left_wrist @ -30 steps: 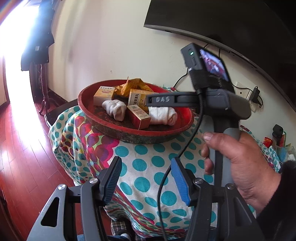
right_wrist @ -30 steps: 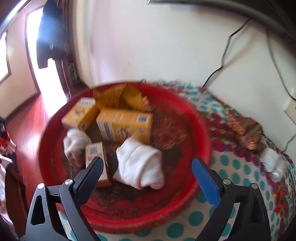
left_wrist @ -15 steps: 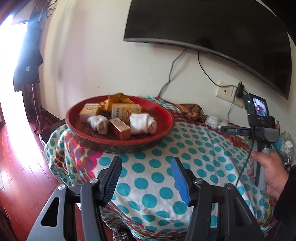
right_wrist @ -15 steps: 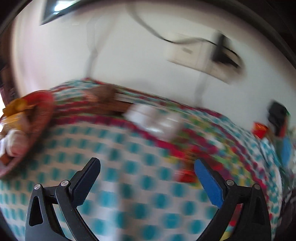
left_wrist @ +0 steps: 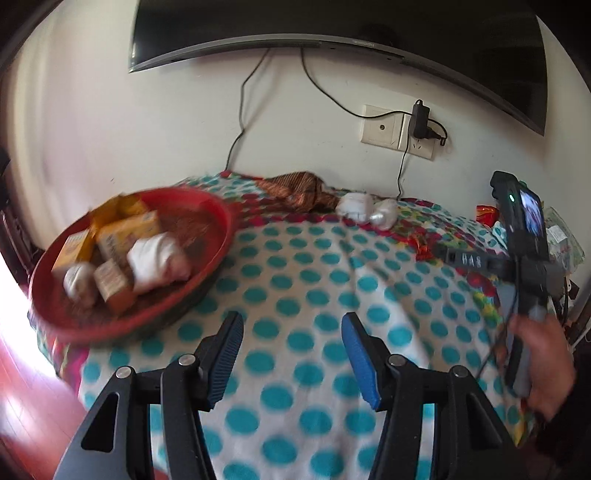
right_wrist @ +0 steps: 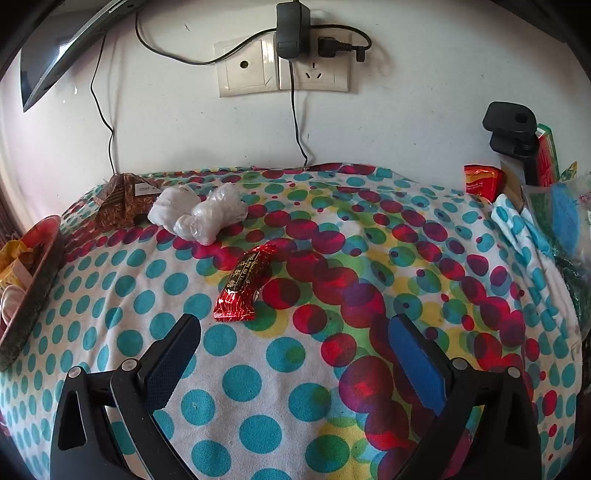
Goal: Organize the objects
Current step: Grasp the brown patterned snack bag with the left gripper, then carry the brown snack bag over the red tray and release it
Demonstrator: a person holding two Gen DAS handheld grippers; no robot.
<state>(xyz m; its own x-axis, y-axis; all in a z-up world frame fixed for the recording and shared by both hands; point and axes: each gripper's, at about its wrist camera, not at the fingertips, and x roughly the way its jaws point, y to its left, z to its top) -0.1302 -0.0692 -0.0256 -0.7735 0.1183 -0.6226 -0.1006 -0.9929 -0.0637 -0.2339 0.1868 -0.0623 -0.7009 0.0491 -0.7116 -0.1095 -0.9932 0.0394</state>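
A red snack packet [right_wrist: 243, 284] lies on the dotted tablecloth [right_wrist: 258, 387], just ahead and left of my open, empty right gripper [right_wrist: 293, 354]. Behind it lie two white bundles [right_wrist: 199, 216] and a brown patterned packet [right_wrist: 122, 199]. A red tray [left_wrist: 218, 236] at the left holds yellow boxes [left_wrist: 125, 230] and white rolled bundles [left_wrist: 159, 258]; its edge also shows in the right wrist view [right_wrist: 33, 273]. My left gripper [left_wrist: 291, 354] is open and empty over the cloth, right of the tray. The right gripper's handle [left_wrist: 524, 273] shows at the far right.
A wall with sockets [right_wrist: 284, 66], a plugged charger [right_wrist: 290, 29] and hanging cables stands behind the table. A TV [left_wrist: 332, 26] hangs above. Packets and a black holder [right_wrist: 513, 129] crowd the table's right end. Red wood floor [left_wrist: 22, 424] lies left.
My right gripper has swung from above the tray to the right and now faces the red packet. My left gripper has moved closer over the cloth and turned right.
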